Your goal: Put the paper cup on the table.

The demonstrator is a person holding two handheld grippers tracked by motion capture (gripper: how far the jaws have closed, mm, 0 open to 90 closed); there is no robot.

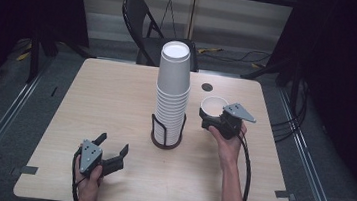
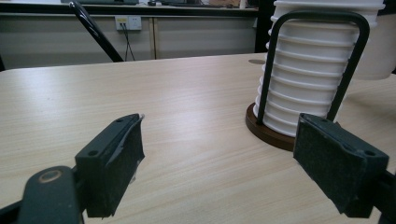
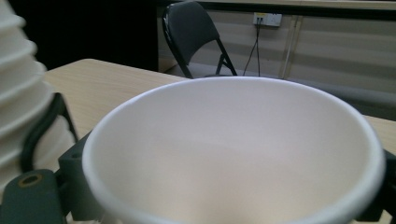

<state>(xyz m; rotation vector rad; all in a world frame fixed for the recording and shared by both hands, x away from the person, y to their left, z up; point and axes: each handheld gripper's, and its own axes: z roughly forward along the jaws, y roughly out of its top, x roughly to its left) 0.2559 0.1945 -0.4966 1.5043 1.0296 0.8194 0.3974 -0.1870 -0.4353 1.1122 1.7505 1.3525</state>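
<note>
The left gripper [image 1: 111,146] rests on the table [image 1: 91,96], jaws wide and empty. The stack of paper cups [image 1: 172,90] stands upright in its holder [image 1: 165,140]. Just right of it, the nearer right gripper [image 1: 211,118] clasps a single paper cup [image 1: 213,105], mouth up.

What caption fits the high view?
Right gripper holds a white cup beside the cup stack; left gripper rests open.

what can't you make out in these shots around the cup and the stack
- Right gripper jaws: in the right gripper view the held cup covers their pads.
- Cup's base: cut off by that view's bottom edge; in the high view the gripper hides it.
- Cup stack: top cut off by the left gripper view's upper edge.
- Stack's count: rims too small in the high view.
</note>
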